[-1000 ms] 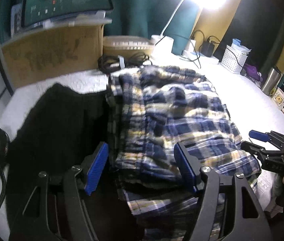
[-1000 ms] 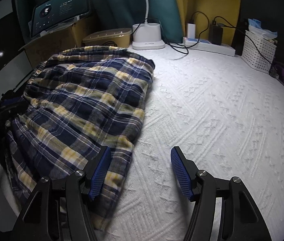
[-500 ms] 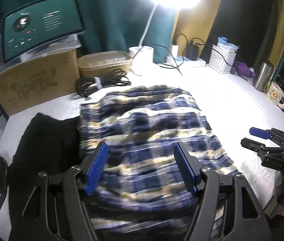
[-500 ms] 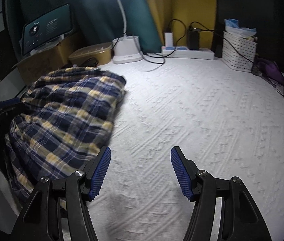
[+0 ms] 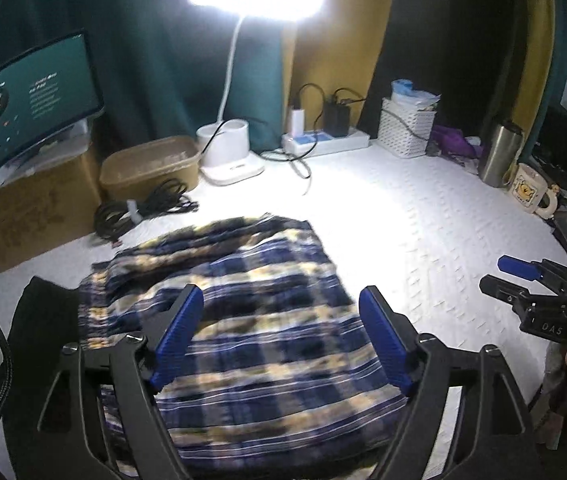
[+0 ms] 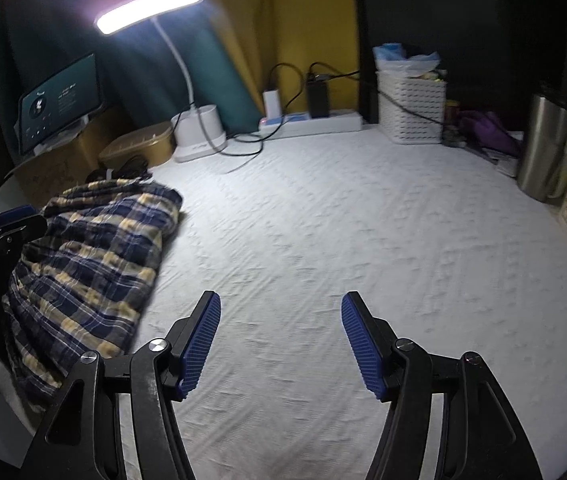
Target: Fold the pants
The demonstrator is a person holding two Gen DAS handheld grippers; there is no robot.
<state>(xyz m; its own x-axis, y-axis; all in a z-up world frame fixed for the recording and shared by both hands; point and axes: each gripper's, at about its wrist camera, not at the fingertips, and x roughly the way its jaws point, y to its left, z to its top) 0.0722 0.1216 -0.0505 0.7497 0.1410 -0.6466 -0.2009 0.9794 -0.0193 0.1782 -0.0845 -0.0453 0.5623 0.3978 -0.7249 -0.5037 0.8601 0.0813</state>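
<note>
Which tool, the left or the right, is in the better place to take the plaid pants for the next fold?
Probably the left. The left tool is open directly above the plaid pants. The right tool, also open, is over bare white cover, with the pants off to its left.

White textured bed cover (image 6: 323, 240) w/ plaid pants (image 5: 259, 332) folded at left; lamp base (image 5: 229, 156), power strip (image 5: 323, 142), basket (image 5: 407, 132) along back.
</note>
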